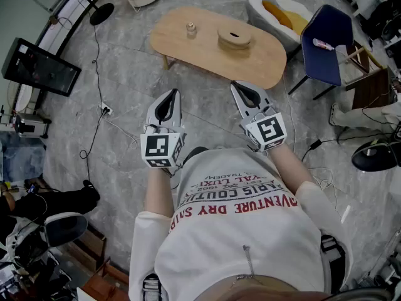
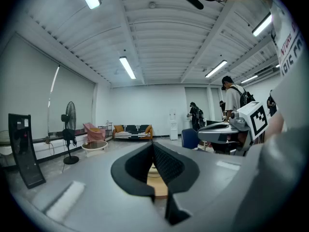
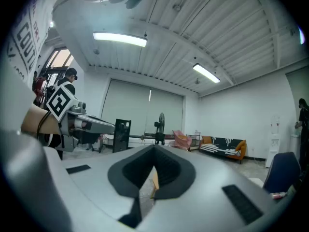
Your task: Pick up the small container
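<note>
The small container (image 1: 191, 28), a little pale jar with a lid, stands on the left part of an oval wooden table (image 1: 188, 52). A round wooden dish (image 1: 234, 37) sits to its right. Both grippers hover over the floor, short of the table's near edge and pointing at it. My left gripper (image 1: 171, 94) is shut with nothing in it, its dark pads meeting at the tip (image 2: 153, 145). My right gripper (image 1: 240, 86) is also shut and empty (image 3: 154, 149). The container is well ahead of both, apart from them.
A blue chair (image 1: 326, 33) and a white armchair (image 1: 260, 8) with a yellow cushion stand right of the table. A black monitor (image 1: 39, 68) stands on the floor at left, with cables (image 1: 94, 137) trailing across the grey floor. A wooden stool (image 1: 371, 88) is at far right.
</note>
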A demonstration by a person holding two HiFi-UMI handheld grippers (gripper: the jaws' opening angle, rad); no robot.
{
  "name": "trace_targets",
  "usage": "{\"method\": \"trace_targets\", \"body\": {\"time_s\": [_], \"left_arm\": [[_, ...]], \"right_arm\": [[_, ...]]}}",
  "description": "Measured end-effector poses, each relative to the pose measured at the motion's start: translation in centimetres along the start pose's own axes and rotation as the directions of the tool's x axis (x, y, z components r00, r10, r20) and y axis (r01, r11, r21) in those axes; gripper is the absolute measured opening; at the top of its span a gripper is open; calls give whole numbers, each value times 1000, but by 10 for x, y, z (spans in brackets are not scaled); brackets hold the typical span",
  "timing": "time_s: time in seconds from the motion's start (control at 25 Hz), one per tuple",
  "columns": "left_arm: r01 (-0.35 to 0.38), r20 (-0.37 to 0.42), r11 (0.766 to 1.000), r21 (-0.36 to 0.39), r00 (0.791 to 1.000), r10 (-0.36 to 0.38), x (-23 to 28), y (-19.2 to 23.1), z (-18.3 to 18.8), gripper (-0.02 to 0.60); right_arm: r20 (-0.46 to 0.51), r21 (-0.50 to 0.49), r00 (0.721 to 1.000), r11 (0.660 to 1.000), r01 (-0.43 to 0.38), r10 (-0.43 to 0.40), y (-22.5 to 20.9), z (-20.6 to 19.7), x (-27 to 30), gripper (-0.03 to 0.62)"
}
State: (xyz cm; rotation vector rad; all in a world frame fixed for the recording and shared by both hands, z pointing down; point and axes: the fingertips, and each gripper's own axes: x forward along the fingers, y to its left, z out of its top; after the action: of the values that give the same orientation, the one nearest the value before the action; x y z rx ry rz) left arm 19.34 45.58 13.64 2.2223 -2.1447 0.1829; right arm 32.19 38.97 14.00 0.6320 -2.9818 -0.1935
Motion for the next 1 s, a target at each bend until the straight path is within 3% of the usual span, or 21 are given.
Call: {"method": "trace_targets", "body": {"time_s": [0.52, 0.68, 0.72, 0.8, 1.0], "left_arm": [[-1, -12, 1000, 4, 1000, 1, 3, 2, 2, 11], [31, -14, 999, -8, 999, -31, 10, -5, -1, 18], [42, -20, 999, -11, 999, -42, 13, -7, -3, 65], [62, -38, 998, -3, 997, -63, 20, -12, -10, 234], [66, -63, 998, -10, 996, -67, 37, -12, -22, 356]], "right_arm": [[14, 24, 1000, 1000, 1, -2, -5, 1, 2, -12], [30, 62, 1000, 998, -5, 4, -10, -2, 2, -14], [29, 67, 1000, 998, -8, 6, -10, -4, 3, -14], [22, 73, 1000, 997, -12, 10, -12, -7, 3, -14], [8, 95, 1000, 995, -18, 17, -19, -14, 12, -14]]}}
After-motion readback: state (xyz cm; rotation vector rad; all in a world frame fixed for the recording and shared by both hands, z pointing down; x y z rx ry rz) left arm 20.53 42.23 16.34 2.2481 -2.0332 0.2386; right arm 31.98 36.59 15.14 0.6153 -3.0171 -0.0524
